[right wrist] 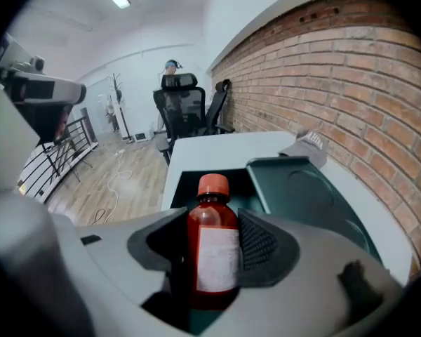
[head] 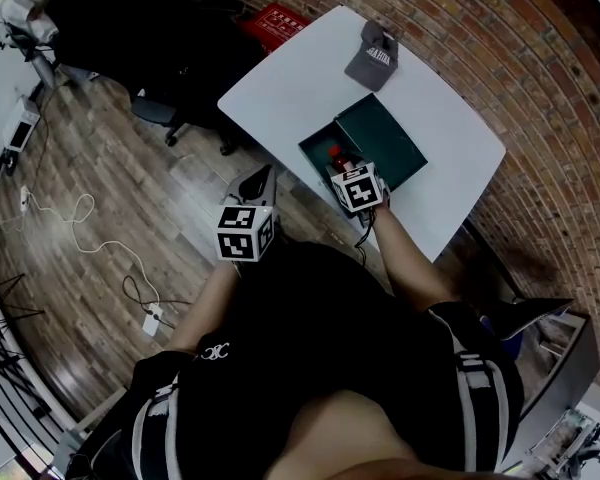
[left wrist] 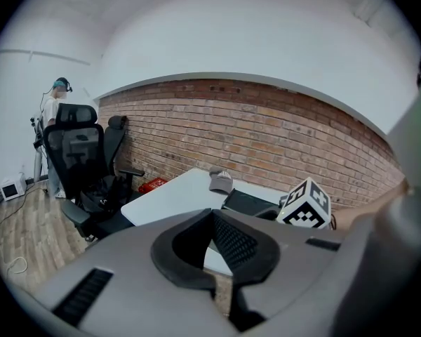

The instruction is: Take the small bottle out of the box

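Over the open box: right gripper (right wrist: 214, 251) has the small bottle (right wrist: 212, 241) pinched

Right fingers (right wrist: 261, 244) squeeze the bottle from both sides. It's upright, red cap, white label, sitting over the inside of the dark green box (head: 385, 133) w/ lid open. Bottle's base is hidden, so can't tell if it's clear of the box. Left gripper (left wrist: 214, 258) hangs just off the white bench (head: 300, 78), fingers pressed together, nothing btwn them. Grey cap (head: 372, 56) lies on the bench beyond the box.

A grey cap (head: 372, 56) lay on the white counter (head: 290, 78) by the brick wall (head: 540, 78). A red crate (head: 278, 23) sat beside a black office chair (left wrist: 81, 153), and a white cable (head: 70, 218) trailed across the wooden floor (head: 100, 148).
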`<control>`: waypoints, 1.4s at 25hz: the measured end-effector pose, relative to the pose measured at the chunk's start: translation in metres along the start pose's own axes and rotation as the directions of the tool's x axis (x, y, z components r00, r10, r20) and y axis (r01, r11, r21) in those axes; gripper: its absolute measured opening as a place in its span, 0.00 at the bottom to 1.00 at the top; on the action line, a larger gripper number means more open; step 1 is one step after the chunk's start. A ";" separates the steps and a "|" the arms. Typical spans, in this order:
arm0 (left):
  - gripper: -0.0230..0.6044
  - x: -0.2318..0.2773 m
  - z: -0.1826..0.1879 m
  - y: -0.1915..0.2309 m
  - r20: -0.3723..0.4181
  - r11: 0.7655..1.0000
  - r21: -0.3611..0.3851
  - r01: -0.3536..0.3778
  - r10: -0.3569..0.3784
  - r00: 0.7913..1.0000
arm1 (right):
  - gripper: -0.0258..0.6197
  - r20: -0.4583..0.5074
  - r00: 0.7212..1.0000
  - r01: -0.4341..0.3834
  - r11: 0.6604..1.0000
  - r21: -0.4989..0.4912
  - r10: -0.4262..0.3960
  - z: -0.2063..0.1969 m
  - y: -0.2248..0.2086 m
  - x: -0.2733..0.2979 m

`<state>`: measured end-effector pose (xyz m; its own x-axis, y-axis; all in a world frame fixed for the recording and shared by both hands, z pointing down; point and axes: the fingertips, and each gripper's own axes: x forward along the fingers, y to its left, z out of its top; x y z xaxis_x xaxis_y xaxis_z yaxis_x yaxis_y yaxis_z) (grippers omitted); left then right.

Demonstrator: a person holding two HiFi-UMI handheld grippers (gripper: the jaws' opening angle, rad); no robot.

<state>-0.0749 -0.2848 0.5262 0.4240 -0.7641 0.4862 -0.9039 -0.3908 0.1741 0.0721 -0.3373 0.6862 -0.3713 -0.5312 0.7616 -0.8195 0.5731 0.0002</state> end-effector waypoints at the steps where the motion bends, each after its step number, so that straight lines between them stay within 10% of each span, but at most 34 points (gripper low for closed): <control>1: 0.06 0.000 0.001 -0.001 0.005 1.000 0.001 0.001 -0.001 1.000 | 0.37 0.039 0.999 0.009 1.000 0.012 -0.010 0.008 -0.001 -0.007; 10: 0.06 0.006 -0.003 -0.018 -0.004 0.999 0.005 0.034 -0.034 0.999 | 0.37 0.288 0.958 -0.028 0.994 0.105 -0.003 0.055 -0.001 -0.069; 19: 0.06 0.013 0.005 -0.022 0.037 0.999 -0.020 0.035 -0.034 0.999 | 0.37 0.514 0.851 0.052 0.992 0.111 -0.102 0.100 -0.008 -0.140; 30: 0.06 0.026 0.016 -0.043 0.058 0.997 0.011 0.080 -0.081 0.995 | 0.37 0.644 0.715 0.196 0.962 0.188 -0.272 0.102 -0.018 -0.208; 35: 0.06 0.032 0.018 -0.048 0.050 0.995 0.022 0.096 -0.097 0.994 | 0.37 0.628 0.713 0.200 0.949 0.244 -0.311 0.093 -0.023 -0.209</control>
<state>-0.0170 -0.2997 0.5181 0.5119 -0.7476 0.4232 -0.8576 -0.4735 0.2009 0.1282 -0.2979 0.4665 -0.2839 -0.9491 0.1362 -0.9583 0.2858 -0.0059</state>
